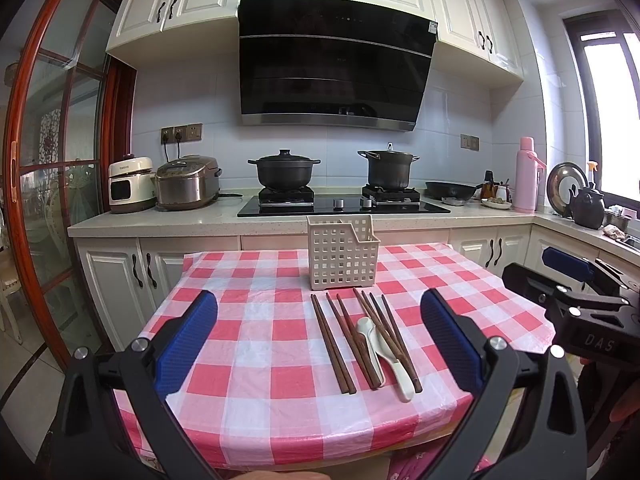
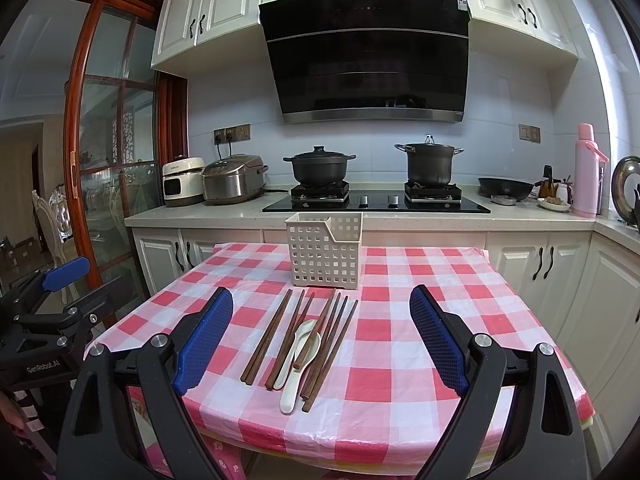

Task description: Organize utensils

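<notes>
Currently no utensil is stowed: chopsticks [image 2: 304, 344] and spoons [image 2: 298, 364] lie just before the basket [image 2: 324, 256]. Left gripper [image 1: 318, 344] and right gripper [image 2: 320, 344] gape wide, holding nothing.

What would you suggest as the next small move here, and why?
Probably lower the right claw onto the outermost chopsticks on its side. Both claws are open and empty, every utensil lies loose on the checked cloth, and the white basket stands empty just behind them. The spoons lie tangled with other sticks.
</notes>
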### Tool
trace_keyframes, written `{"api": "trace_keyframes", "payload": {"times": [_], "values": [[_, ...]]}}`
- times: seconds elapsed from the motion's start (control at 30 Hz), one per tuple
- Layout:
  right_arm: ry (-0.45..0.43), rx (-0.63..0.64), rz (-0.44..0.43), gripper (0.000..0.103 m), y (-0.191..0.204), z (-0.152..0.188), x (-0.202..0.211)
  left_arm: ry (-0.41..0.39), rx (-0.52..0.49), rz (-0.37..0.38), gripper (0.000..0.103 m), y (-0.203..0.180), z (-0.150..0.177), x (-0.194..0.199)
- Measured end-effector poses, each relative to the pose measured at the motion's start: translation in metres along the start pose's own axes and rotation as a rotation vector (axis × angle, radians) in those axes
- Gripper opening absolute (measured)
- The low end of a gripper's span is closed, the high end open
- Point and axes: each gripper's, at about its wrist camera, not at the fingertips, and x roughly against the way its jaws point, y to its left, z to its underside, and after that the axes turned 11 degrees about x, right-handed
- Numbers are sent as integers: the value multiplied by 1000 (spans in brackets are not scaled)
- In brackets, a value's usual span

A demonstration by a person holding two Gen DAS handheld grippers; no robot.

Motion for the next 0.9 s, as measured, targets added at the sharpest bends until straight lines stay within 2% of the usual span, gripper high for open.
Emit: {"api": "trace_keyframes", "payload": {"times": [0.9], "values": [[-11,-7,-5,85,2,-5,5,-2,-2,4,98,-2,0,1]]}}
